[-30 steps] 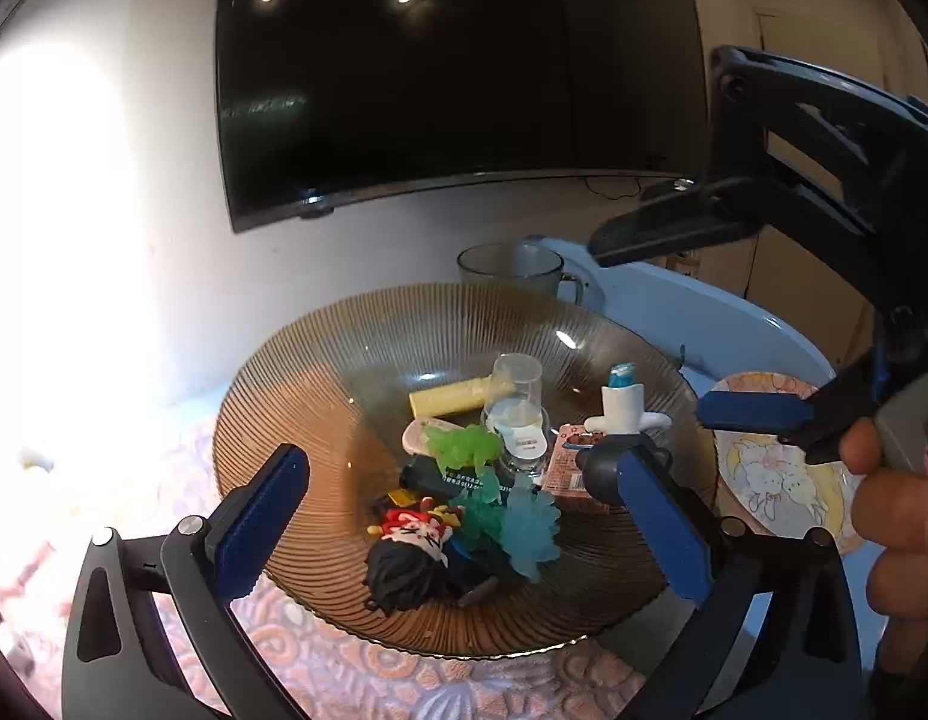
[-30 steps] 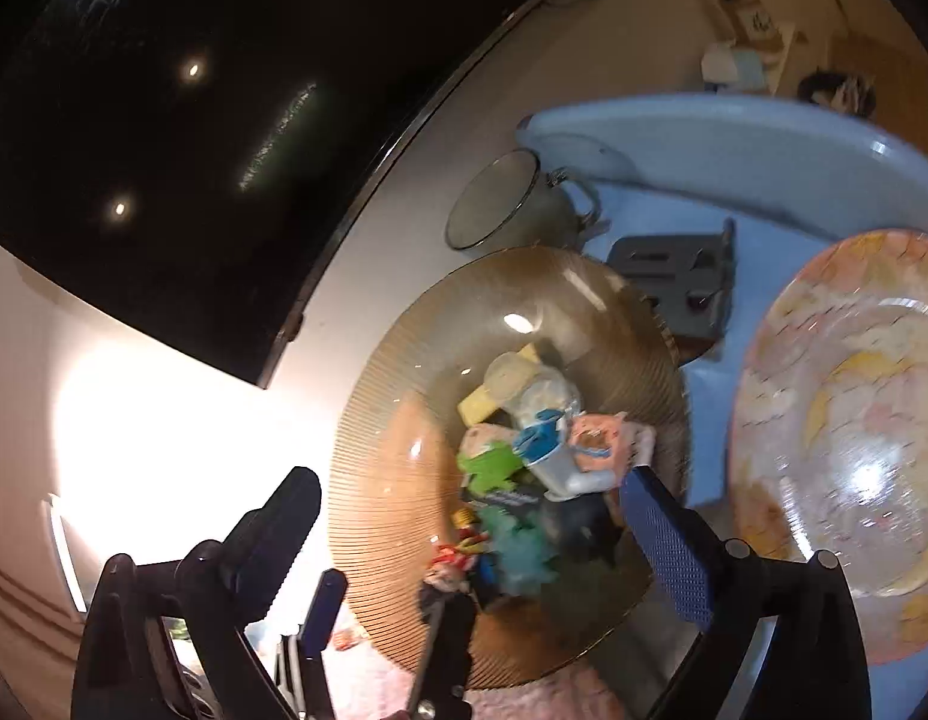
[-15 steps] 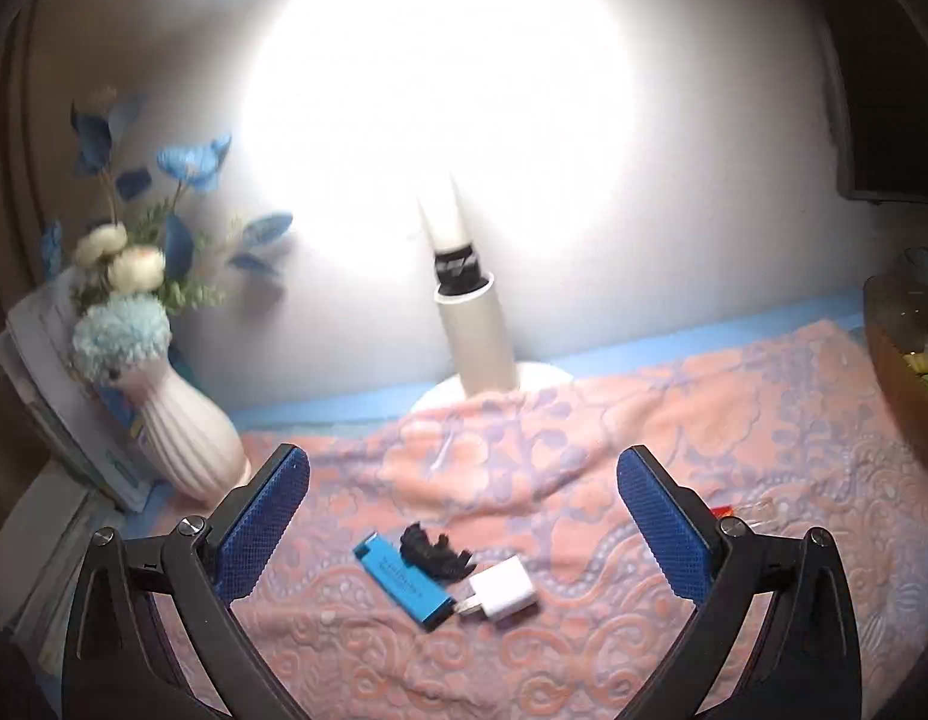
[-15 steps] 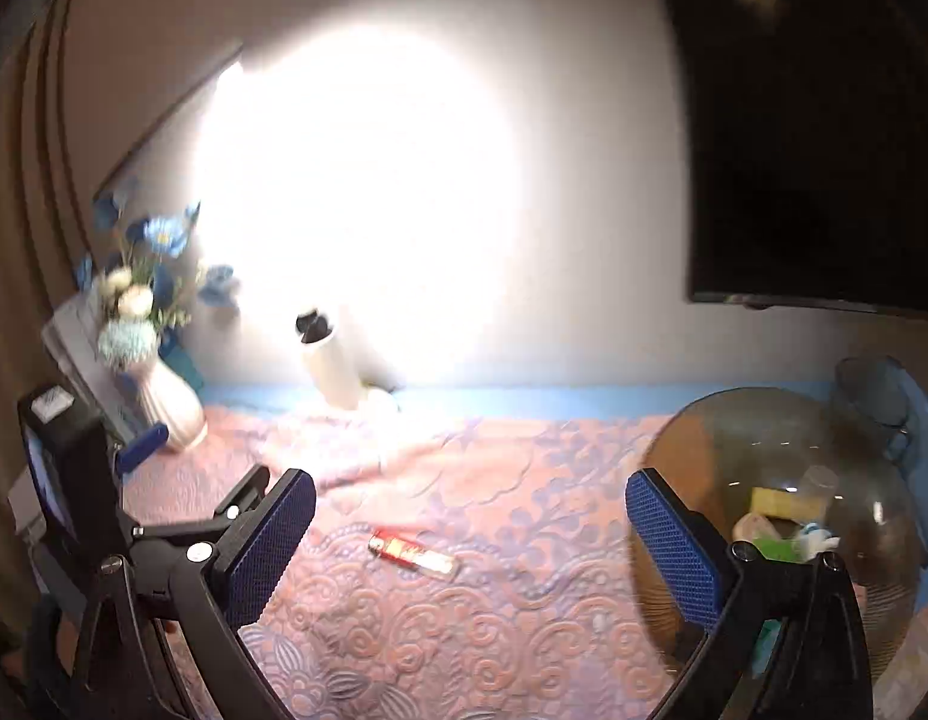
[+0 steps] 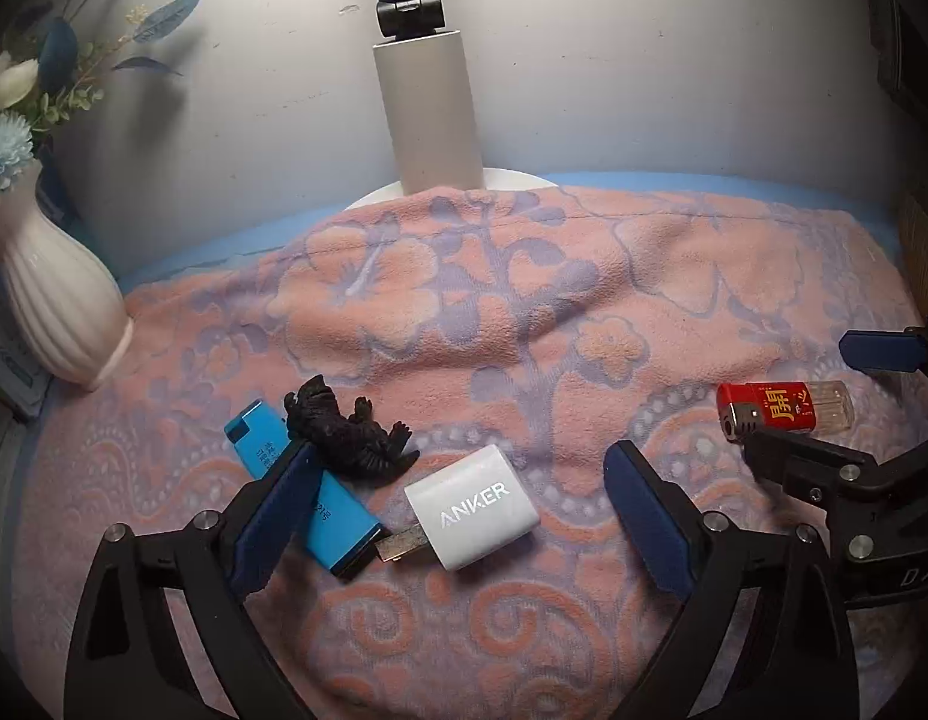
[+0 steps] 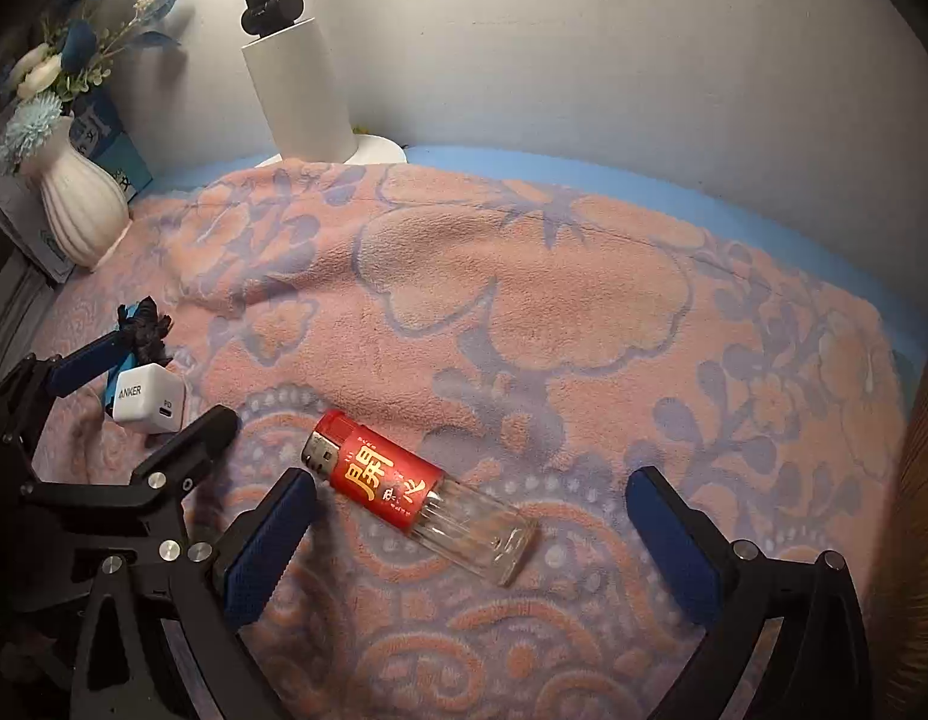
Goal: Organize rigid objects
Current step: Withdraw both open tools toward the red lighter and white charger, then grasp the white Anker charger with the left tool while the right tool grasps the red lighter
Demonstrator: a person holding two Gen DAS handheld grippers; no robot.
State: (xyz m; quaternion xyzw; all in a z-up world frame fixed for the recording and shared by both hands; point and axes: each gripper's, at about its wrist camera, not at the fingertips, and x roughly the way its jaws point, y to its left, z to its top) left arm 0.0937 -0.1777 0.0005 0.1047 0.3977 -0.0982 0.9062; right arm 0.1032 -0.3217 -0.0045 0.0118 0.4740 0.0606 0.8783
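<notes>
lighter – red sleeve, clear ribbed barrel | blanket – fuzzy, floral

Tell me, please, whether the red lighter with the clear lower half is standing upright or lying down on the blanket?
Lying down. The red lighter rests on its side on the pink floral blanket, metal head pointing away from its clear base.

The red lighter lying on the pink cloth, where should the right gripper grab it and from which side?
Grip the red lighter across its red-labelled middle, coming down from above. It lies flat on the cloth, long axis running diagonally, so the long flat sides offer themselves to the pads. The right gripper hovers open just short of it; its jaws probably need turning square to that diagonal.
</notes>
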